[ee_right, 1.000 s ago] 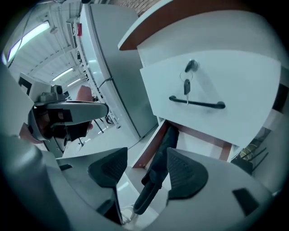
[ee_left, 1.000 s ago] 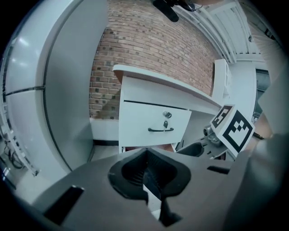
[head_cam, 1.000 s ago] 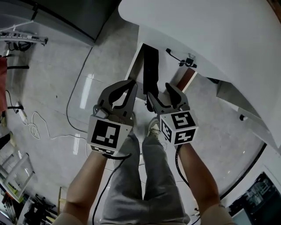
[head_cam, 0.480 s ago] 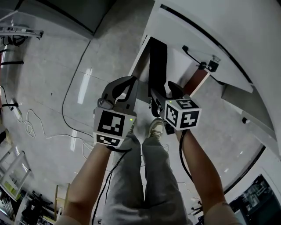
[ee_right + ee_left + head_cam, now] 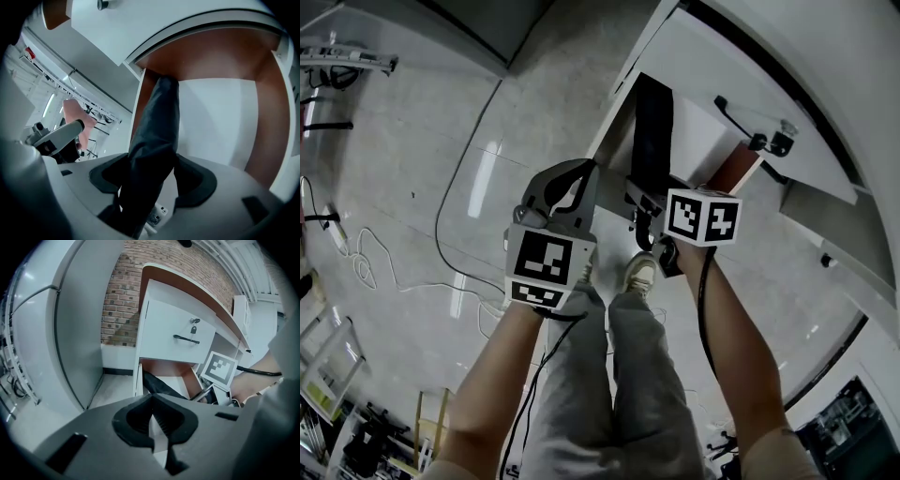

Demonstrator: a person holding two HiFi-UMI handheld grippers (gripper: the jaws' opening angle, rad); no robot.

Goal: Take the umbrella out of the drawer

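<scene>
Reach is what has changed: a second ago both tools hovered side by side short of the open drawer point(image 5: 705, 141), the right one with its jaws apart. Now the right tongs point(image 5: 643, 214) have gone forward over the drawer's front edge to the near end of the umbrella point(image 5: 652, 127). In the right gripper view the folded black fabric runs straight between the two jaws and fills the gap, so they look clenched on the umbrella.

The umbrella itself has not left its place. It lies lengthwise along the left side of the drawer, its far end against the brown back wall and the white bottom bare beside it.

The left tongs point(image 5: 584, 171) hang back outside the drawer, to the left of its front. Their jaws are pressed together on nothing, much as before.

Grasping seems done or nearly so, and the lift is not yet begun. The hold is near one end, so the long far end may sag or catch on the drawer's edge when drawn out.
</scene>
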